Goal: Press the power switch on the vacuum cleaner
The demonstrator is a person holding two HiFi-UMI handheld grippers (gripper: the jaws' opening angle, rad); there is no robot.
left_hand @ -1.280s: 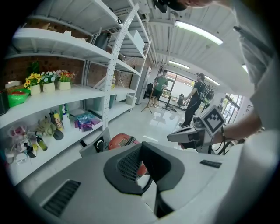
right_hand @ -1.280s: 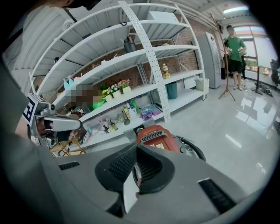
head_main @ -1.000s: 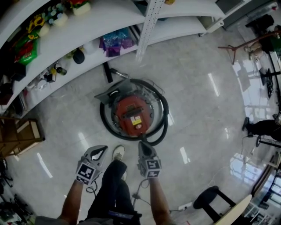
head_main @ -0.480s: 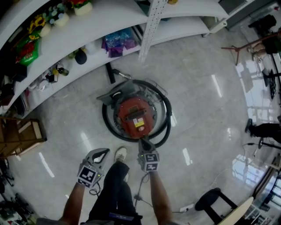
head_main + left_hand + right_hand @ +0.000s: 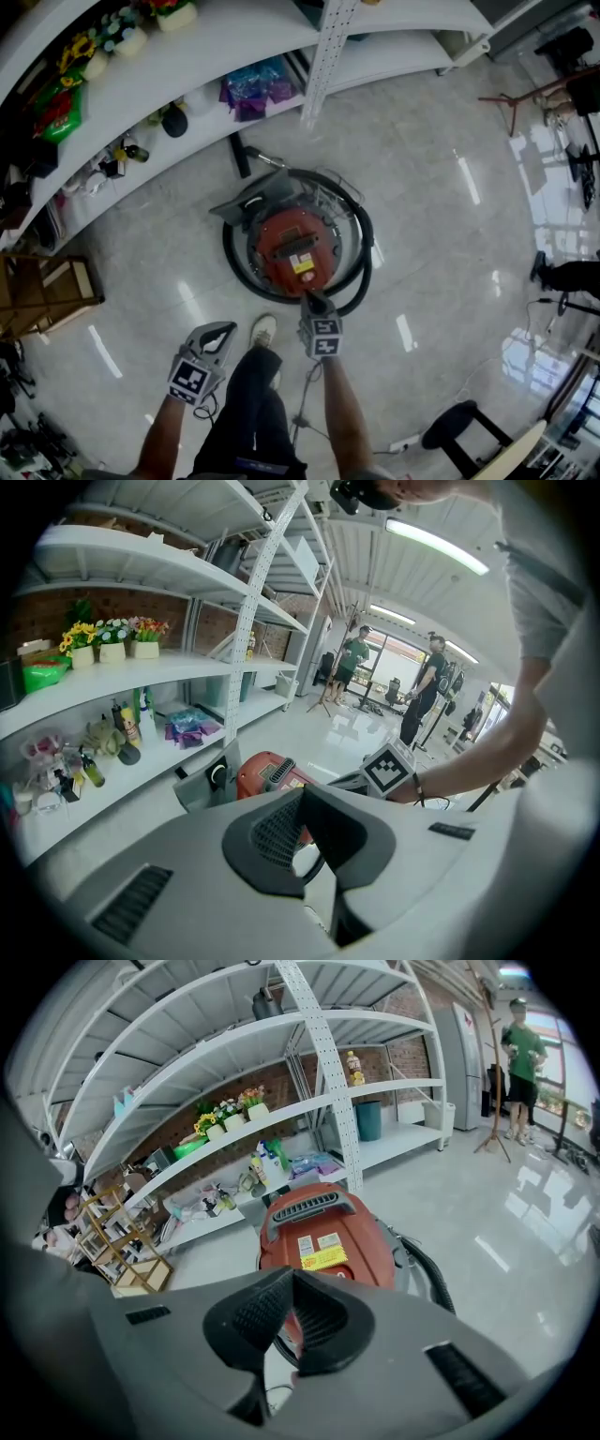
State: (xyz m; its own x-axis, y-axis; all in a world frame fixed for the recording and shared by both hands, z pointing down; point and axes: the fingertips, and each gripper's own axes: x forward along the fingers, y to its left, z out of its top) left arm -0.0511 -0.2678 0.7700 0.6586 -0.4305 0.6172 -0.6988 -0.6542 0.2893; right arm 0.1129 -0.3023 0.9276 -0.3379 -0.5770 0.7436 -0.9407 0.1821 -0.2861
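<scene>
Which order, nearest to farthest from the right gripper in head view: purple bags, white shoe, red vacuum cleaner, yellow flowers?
1. Red vacuum cleaner, just ahead of the right gripper.
2. White shoe, on the floor to its left.
3. Purple bags, on the shelf beyond the vacuum.
4. Yellow flowers, far left on the shelf.

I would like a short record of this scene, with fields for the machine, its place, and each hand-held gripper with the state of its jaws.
Machine: red round vacuum cleaner with a yellow label on top, black hose looped around it
Place: glossy grey floor, in front of white shelves
Right hand-held gripper: jaws together, empty, tip at the near edge of the machine; contact cannot be told
Left hand-held gripper: jaws together, empty, apart from the machine
Power switch: not identifiable
</scene>
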